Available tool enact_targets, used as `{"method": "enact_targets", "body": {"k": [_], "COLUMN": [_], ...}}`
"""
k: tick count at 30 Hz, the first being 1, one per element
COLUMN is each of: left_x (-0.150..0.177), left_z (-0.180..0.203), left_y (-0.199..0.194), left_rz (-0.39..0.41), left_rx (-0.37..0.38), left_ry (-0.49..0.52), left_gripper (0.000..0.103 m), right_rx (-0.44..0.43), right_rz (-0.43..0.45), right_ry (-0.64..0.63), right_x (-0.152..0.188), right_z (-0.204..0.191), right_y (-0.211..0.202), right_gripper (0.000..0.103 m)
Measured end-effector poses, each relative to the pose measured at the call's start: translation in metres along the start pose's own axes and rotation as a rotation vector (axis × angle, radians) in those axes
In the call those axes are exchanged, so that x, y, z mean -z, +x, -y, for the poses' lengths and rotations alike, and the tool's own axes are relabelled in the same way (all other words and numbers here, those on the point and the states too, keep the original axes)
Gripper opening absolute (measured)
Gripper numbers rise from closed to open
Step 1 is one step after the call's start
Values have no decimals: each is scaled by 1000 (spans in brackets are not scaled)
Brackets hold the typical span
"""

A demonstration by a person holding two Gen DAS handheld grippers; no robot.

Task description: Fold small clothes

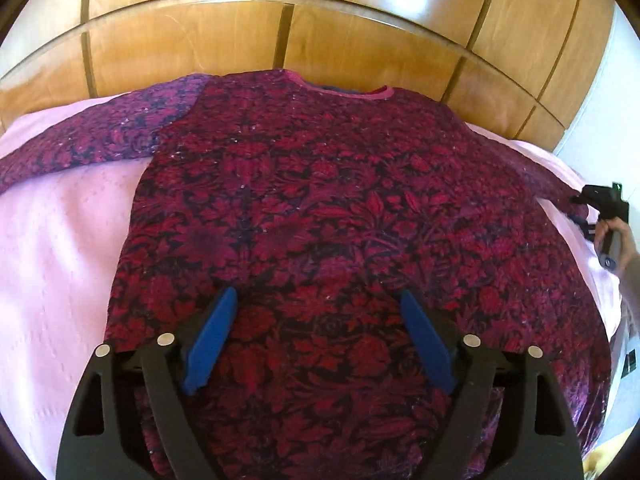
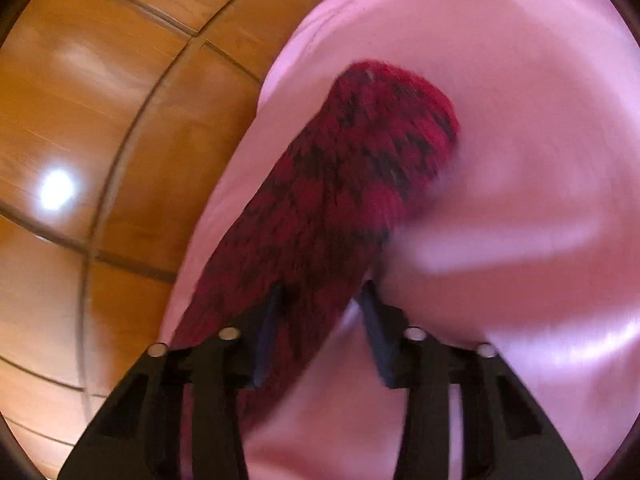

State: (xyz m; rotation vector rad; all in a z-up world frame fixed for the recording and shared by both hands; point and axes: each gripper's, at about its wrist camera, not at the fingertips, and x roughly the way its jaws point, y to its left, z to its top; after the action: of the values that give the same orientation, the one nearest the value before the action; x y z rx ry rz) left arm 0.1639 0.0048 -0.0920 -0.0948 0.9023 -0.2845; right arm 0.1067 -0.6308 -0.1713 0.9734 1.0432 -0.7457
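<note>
Right wrist view, sweater sleeve (image 2: 340, 200) between right claw (image 2: 320, 300) fingers

I'm working in a home, most likely a bedroom. Ahead of me stands a wardrobe (image 1: 248, 36) of glossy, honey-coloured wood, its doors split into panels by dark seams and catching the light. Against its foot lies a bed under a pale pink quilted cover (image 1: 56, 240), soft and stitched in diamonds. A knitted sweater (image 1: 320, 208) is spread flat over the cover. At the far right edge a strip of white wall (image 1: 600, 92) shows.
</note>
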Motion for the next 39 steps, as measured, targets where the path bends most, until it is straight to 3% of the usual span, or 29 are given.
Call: {"method": "enact_targets", "body": {"k": [3, 6, 9, 13, 21, 26, 28, 30, 34, 36, 37, 39], "left_x": [0, 0, 1, 4, 4, -8, -18, -32, -64, -81, -89, -105], "left_z": [-1, -4, -5, -9, -17, -33, -44, -51, -56, -55, -54, -47], "left_y": [1, 0, -1, -4, -9, -17, -21, -26, -24, -16, -11, 2], "left_rz": [2, 5, 8, 14, 11, -18, -26, -1, 28, 28, 32, 19], "left_rx": [13, 21, 24, 34, 62, 121, 186, 214, 275, 288, 289, 287], "left_ry": [-10, -17, -20, -28, -53, -148, -213, -247, -295, -307, -311, -311], "left_gripper": [83, 83, 83, 83, 82, 63, 55, 55, 56, 61, 66, 67], "right_rx": [32, 0, -57, -149, -231, -199, -204, -220, -309, -365, -392, -417], "right_rz": [7, 69, 77, 27, -172, -284, -303, -306, -292, -279, -272, -251], "right_ry": [-60, -303, -535, -721, -983, -1136, -1165, -1175, -1151, -1109, -1084, -1031], "right_x": [-21, -18, 13, 79, 227, 308, 322, 331, 318, 301, 292, 287], "right_z": [-16, -69, -128, -188, -279, -298, -299, -294, -281, -267, -257, -246], "right_y": [-6, -34, -51, -55, -13, 16, 21, 14, -17, -38, -49, -67], "right_gripper": [12, 11, 11, 11, 11, 12, 17, 49, 66, 72, 73, 75]}}
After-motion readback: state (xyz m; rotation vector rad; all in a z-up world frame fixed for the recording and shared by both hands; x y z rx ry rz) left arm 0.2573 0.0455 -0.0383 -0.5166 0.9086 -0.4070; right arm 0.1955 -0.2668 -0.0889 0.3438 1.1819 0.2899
